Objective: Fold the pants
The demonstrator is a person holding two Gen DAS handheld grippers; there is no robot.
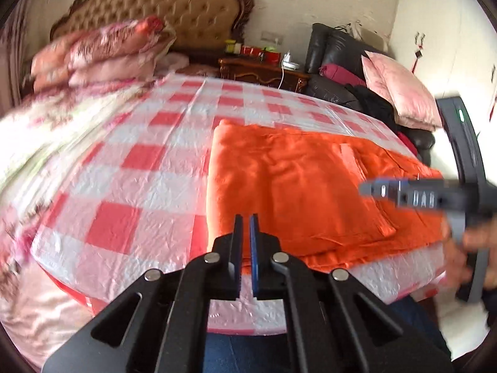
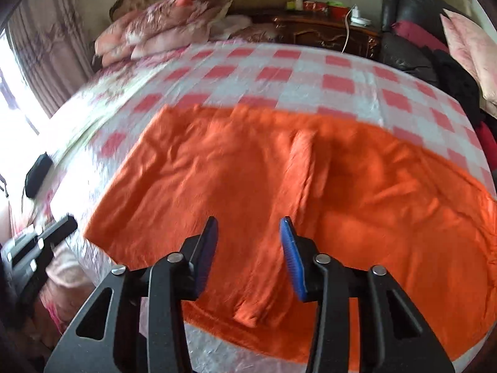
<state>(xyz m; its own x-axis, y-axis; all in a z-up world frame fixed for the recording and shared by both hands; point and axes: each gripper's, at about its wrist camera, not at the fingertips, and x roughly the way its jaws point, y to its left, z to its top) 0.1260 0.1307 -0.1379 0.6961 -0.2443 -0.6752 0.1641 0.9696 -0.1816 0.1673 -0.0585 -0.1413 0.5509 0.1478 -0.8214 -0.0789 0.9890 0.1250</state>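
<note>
The orange pants lie folded into a broad rectangle on the bed, on top of a red-and-white checked plastic sheet, close to the near edge where the person stands. A pocket flap shows on the top layer and a narrower folded strip runs toward the front edge.

The left hand-held gripper hangs over the bed's near edge, just left of the pants' lower left corner, with its 2 blue pads pressed together and nothing between them. The right hand-held gripper hovers above the middle of the pants with its jaws spread apart, also holding nothing; no cloth is between the pads. From the left wrist view it appears at the right, blurred, over the right part of the garment.

Both views are smeared, so I judge the hands are moving quickly. The risks from here look like these: the plastic sheet is slick and crinkled, so a pinch that bites too deep could catch the sheet along with the cloth and drag the whole stack. Grabbing only the top layer would peel the fold open. The pants sit near the bed's edge, so a pull toward the person could slide them off. With the left jaws pressed together, they must open before any grasp, or they will just push and wrinkle the corner.
</note>
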